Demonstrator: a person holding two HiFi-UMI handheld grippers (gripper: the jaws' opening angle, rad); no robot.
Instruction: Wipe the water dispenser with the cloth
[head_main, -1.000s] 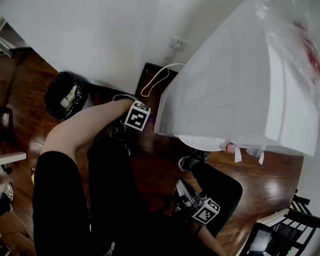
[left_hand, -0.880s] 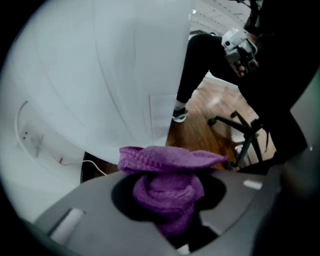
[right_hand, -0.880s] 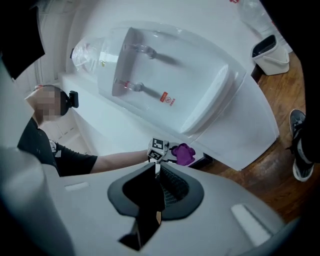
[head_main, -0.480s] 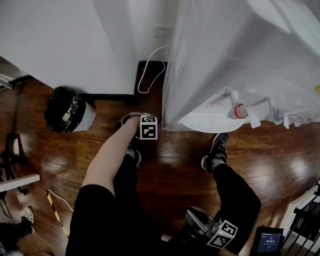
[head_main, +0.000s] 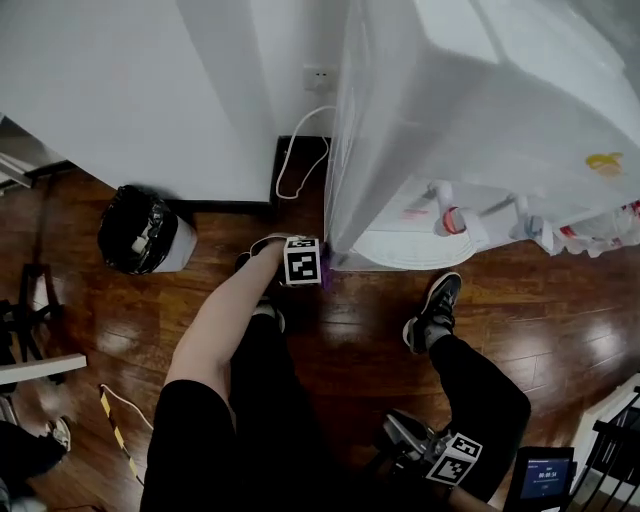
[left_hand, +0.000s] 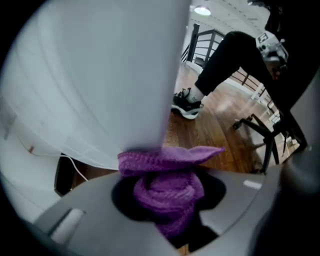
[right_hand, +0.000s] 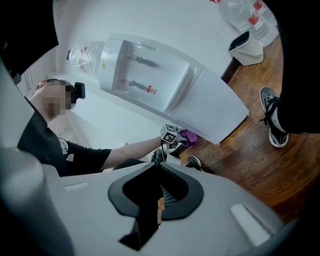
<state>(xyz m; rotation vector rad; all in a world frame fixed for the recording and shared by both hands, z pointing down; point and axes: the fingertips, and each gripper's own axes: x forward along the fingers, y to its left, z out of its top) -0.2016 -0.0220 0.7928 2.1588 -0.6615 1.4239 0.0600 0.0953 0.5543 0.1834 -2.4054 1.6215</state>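
Head view is showing the left gripper (head_main: 320, 270) reaching down to the bottom front corner of the white water dispenser (head_main: 470, 110), just above the wooden floor (head_main: 340, 345). Its jaws are clenching a bunched purple cloth (head_main: 328, 280). In the left gripper view the cloth (left_hand: 167, 187) is filling the gap between the jaws of the left gripper (left_hand: 167, 200). A loose flap is spreading forward and touching the water dispenser (left_hand: 100, 75) at the lower edge of its side panel.

The right gripper (head_main: 392, 442) is hanging low beside the person's right leg, well apart from the dispenser. In its own view the jaws of the right gripper (right_hand: 156, 200) are sitting closed together with nothing between them, facing the water dispenser (right_hand: 165, 85) and the distant cloth (right_hand: 190, 136). A black-lined trash bin (head_main: 142, 230) is standing against the wall to the left, and a white cable (head_main: 298, 160) is looping down from a wall socket (head_main: 320, 78).
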